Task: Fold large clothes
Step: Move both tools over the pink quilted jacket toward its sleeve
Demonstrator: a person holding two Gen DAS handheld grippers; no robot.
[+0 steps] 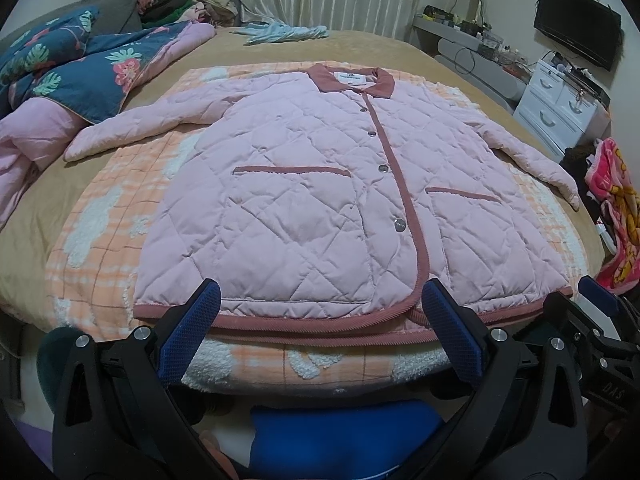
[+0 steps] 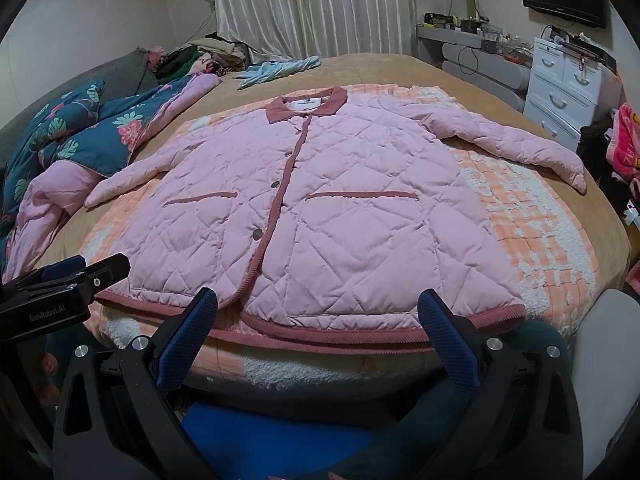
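Fingers spread wide, empty, we are hovering both grippers at the hem of the pink quilted jacket, collar far.

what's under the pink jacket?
The pink jacket lies flat, buttoned, on an orange checked blanket, which sits on the tan bedspread. The blanket shows all around the jacket's body; the part beneath is covered, so nothing else can be confirmed there.
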